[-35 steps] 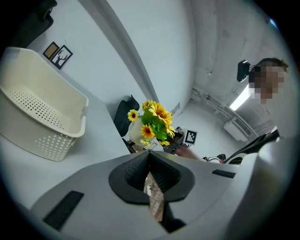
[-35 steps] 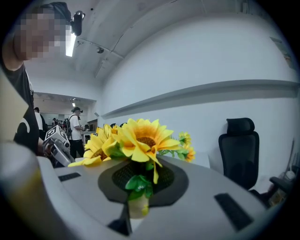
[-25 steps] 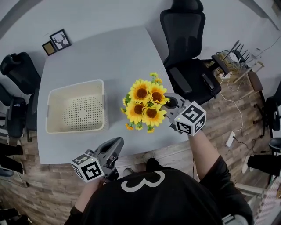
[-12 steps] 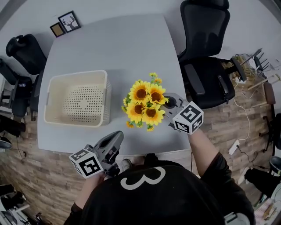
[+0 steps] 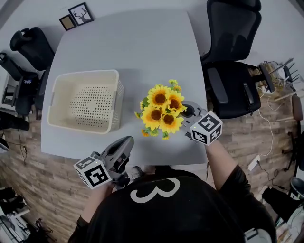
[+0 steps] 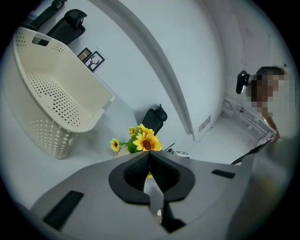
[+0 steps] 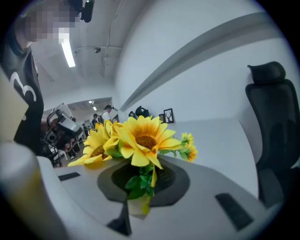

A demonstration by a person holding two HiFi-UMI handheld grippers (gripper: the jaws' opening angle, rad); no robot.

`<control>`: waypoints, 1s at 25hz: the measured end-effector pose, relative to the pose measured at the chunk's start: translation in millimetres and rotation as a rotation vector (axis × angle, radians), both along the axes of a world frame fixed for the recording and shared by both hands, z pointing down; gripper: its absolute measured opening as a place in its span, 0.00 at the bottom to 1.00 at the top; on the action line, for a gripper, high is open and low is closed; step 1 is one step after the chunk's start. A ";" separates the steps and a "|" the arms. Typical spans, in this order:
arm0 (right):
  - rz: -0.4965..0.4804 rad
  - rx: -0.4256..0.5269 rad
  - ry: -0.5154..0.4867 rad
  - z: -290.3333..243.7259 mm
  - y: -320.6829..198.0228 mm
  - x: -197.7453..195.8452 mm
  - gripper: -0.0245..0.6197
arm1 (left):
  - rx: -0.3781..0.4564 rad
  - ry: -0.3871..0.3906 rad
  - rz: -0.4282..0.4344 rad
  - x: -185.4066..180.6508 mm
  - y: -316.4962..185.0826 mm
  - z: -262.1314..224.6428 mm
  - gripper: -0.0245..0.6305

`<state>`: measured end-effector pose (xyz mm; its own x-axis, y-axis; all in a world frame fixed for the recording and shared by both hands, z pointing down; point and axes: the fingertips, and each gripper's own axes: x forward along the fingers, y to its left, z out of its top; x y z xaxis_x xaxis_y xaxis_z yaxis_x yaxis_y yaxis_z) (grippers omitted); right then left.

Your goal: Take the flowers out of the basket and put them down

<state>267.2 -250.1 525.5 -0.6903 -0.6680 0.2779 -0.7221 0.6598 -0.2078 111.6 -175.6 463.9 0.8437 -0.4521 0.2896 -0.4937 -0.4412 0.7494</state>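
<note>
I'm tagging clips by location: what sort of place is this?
Probably an office or meeting room: a grey table with black office chairs around it, and two small framed pictures at its far corner.

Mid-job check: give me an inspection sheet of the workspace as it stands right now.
Surface: grey table, only the job's things on or over it.
Job's things: basket empty, at the left; flowers out of it, over the table to its right.
Clutter: nothing seen.
Grippers: right tongs shut on the flowers' stems; left tongs shut, empty, at the near edge.
Cables: power strip with white cable on the floor, right.
Surroundings: black chairs; two frames on the floor by the wall.
</note>
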 end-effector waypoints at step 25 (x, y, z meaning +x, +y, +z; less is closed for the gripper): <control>0.263 -0.017 -0.046 -18.8 52.2 46.9 0.39 | 0.042 0.026 0.063 -10.1 42.2 -17.8 0.05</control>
